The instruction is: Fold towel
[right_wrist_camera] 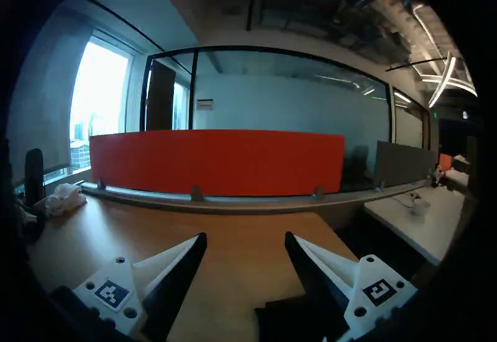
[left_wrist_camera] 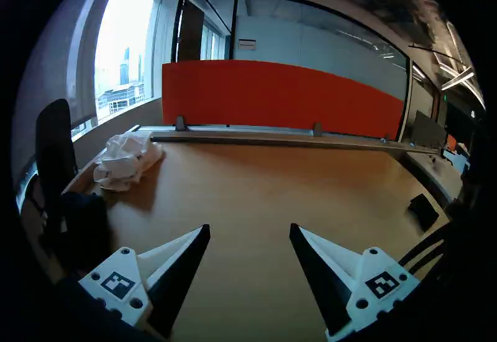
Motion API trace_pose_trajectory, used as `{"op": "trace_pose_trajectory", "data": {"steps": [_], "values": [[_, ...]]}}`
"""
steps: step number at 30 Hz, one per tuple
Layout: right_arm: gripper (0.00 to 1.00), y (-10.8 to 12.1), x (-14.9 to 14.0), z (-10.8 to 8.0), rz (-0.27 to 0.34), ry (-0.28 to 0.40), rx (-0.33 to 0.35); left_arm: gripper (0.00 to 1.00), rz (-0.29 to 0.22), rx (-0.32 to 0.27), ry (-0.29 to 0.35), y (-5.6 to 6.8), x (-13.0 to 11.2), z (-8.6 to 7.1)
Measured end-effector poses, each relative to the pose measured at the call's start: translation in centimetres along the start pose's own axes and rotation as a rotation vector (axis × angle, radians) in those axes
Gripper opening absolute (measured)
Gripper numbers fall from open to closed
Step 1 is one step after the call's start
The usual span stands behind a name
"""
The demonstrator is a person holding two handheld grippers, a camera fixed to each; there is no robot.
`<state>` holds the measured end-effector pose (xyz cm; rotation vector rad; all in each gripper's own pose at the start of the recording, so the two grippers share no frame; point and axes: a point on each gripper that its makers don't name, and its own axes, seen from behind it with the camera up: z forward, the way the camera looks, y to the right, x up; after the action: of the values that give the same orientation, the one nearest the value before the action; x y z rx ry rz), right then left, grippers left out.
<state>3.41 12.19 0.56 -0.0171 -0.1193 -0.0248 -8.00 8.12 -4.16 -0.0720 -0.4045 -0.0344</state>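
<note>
Well, the towel point(left_wrist_camera: 126, 161) lies crumpled (a white heap) at the far left corner of the worktop point(left_wrist_camera: 279, 187), beside the window point(left_wrist_camera: 121, 56), well apart from both tongs. The left tongs point(left_wrist_camera: 249, 229) hover spread wide, grasping nothing; the right tongs point(right_wrist_camera: 245, 236) gape likewise.
</note>
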Motion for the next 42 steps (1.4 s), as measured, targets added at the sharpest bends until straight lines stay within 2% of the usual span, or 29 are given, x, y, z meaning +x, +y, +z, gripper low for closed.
{"op": "trace_pose_trajectory", "data": {"steps": [14, 26, 33, 38, 42], "values": [[0.97, -5.6, 2.1, 1.3, -0.009, 0.02, 0.048, 0.95, -0.025, 0.004, 0.125, -1.3, 4.8, 0.5], [0.97, -9.1, 3.7, 1.4, 0.008, 0.04, 0.044, 0.95, -0.013, 0.022, 0.231, -1.9, 8.3, 0.8], [0.97, -11.7, 4.1, 1.4, 0.006, 0.042, 0.052, 0.95, 0.007, 0.039, 0.309, -2.2, 10.5, 0.1], [0.97, -12.5, 4.3, 1.3, 0.002, 0.039, 0.049, 0.95, 0.042, 0.043, 0.354, -2.0, 11.7, -0.2], [0.97, -12.6, 4.5, 1.1, 0.004, 0.034, 0.045, 0.95, 0.027, 0.048, 0.372, -2.0, 11.8, -0.1]]}}
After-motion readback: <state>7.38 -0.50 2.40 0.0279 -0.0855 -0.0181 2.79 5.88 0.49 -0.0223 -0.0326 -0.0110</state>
